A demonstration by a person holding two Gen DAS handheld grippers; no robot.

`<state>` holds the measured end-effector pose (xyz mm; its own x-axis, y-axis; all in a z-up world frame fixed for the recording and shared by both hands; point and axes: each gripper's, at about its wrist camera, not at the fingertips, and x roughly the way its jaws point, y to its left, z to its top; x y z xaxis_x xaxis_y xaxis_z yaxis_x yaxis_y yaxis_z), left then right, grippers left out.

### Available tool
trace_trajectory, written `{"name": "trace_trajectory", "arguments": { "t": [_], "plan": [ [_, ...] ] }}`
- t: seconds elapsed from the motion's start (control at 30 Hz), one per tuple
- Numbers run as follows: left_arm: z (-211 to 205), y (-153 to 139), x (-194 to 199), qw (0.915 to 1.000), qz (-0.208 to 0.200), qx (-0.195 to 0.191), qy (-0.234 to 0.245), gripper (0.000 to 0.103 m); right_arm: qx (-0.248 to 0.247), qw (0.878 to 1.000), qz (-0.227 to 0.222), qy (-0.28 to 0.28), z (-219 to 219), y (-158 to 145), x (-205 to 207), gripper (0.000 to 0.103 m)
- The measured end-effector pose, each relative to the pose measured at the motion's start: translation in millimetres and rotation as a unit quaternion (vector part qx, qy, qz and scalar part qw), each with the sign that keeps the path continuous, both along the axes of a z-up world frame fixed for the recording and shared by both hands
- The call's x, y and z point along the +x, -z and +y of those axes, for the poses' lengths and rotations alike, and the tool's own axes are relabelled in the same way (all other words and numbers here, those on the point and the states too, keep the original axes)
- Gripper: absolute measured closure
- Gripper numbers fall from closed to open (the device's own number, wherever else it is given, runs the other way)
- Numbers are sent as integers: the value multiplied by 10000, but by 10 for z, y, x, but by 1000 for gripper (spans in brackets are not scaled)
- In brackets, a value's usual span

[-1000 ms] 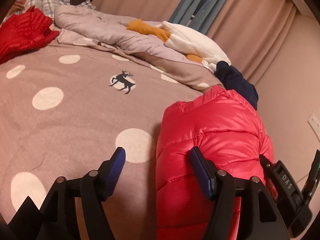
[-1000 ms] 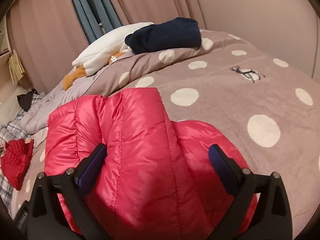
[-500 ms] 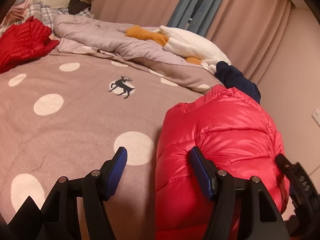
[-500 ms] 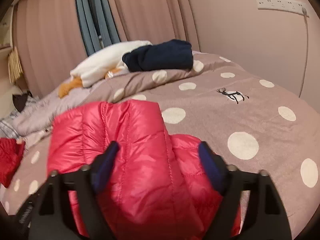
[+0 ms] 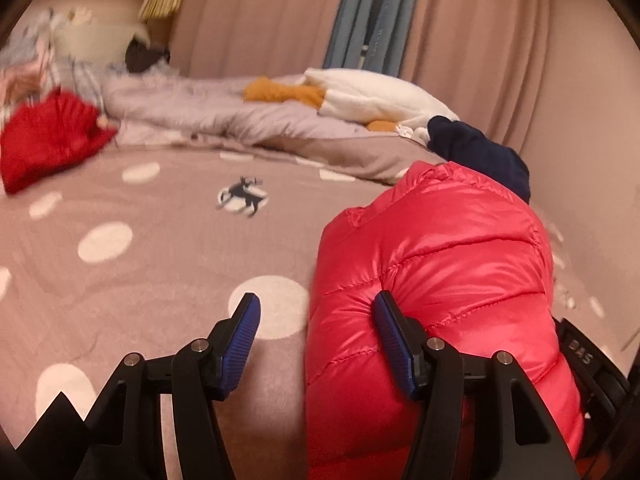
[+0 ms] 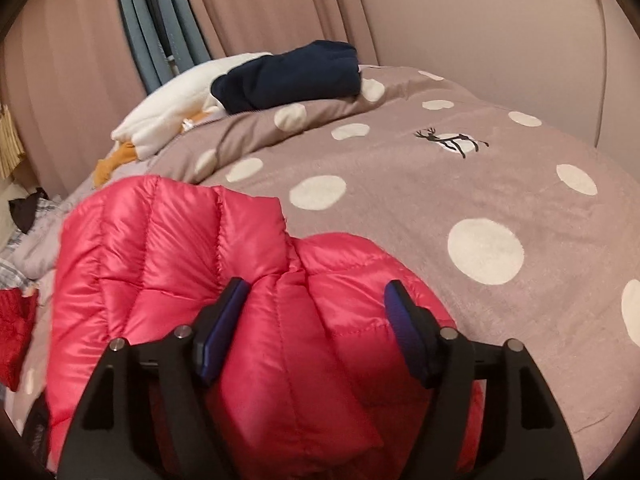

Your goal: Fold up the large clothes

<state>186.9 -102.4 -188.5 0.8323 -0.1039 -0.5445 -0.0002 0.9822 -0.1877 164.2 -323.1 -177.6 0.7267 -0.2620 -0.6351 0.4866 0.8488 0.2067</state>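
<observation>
A shiny pink-red puffer jacket (image 5: 432,280) lies folded into a bundle on the polka-dot bedspread (image 5: 140,280). My left gripper (image 5: 316,320) is open at the jacket's left edge; its right finger (image 5: 394,332) presses into the fabric and its left finger is over the bedspread. In the right wrist view the jacket (image 6: 168,252) fills the lower left. My right gripper (image 6: 316,308) is open, with a thick fold of the jacket between its fingers, which do not pinch it.
A red garment (image 5: 48,144) lies far left. A grey duvet (image 5: 192,108), a white and orange plush (image 5: 372,96) and a folded navy garment (image 6: 288,76) lie along the curtain side. A wall (image 6: 520,40) with a power strip runs close on the right.
Both grippers have tilted up, so more curtain and wall show. My right gripper's fingers have narrowed around the jacket fold. The jacket stays in place.
</observation>
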Motion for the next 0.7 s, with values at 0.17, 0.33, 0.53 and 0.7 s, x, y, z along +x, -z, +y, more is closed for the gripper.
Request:
{"name": "trace_trajectory", "arguments": {
  "t": [0.17,0.33,0.53,0.7],
  "plan": [
    [-246,67,-42,9975,-438,536,160,64,203,9997,119,26,-98,196,86,33],
    [-183,153,118,9988,-251,131,398,65,328,9993,134,86,-147,257,126,31],
    [-180,166,135,9990,-175,-3,415,65,236,9994,209,142,-109,222,133,31],
    [-221,169,103,9990,-182,-13,412,65,263,9993,206,141,-103,206,131,30]
  ]
}}
